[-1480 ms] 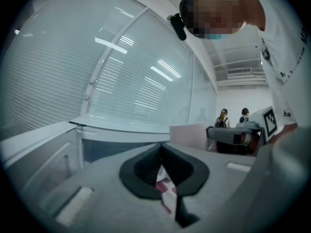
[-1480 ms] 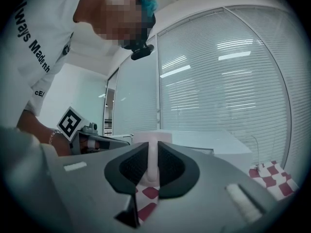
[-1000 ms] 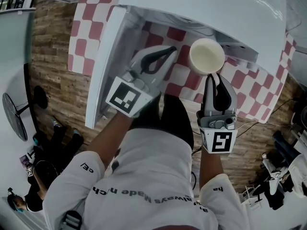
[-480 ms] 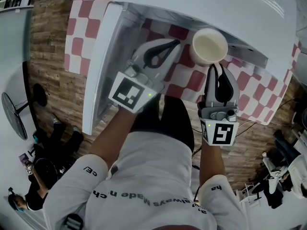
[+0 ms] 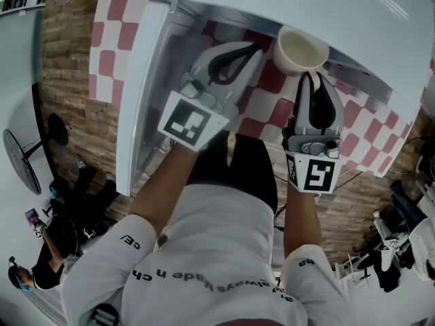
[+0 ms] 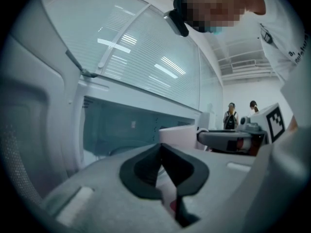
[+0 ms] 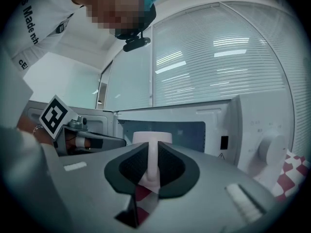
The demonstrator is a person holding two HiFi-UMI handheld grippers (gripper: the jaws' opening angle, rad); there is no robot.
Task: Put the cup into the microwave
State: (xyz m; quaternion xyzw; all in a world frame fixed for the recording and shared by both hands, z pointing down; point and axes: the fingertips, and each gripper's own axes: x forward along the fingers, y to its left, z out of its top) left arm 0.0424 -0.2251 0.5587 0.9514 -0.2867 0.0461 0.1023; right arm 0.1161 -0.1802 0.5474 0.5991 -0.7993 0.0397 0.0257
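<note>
At open front of white, boxy, glossy microwave point(image 5: 285, 2): cream round smooth-walled cup point(image 5: 300, 46), mouth up, nothing inside, rim partly tucked under microwave's top edge in head view. Cannot tell whether fully past the opening. Same cup point(image 7: 152, 137) in right gripper view, square in front of dark rectangular cavity.

Pinched by its thin flat handle in right tongs point(image 5: 314, 79): grey moulded plastic shell, black ribbed pads point(image 7: 131, 166) clamped on both sides of handle, handle upright between them.

Left tongs point(image 5: 254, 46) pressed together at tips, nothing between; black lining forming teardrop loop behind the tips. Aimed into cavity, just left of cup, apart from it. Tips also meeting in left gripper view point(image 6: 162, 149).

Flat white microwave door point(image 5: 139, 94) swung open at left. Round white knob point(image 7: 271, 152) on control panel at right of cavity.

Underneath: red-and-white checkered cloth point(image 5: 109, 53) over desk, matte, square pattern. Wooden plank floor point(image 5: 64, 94) beyond the cloth's edge.
</note>
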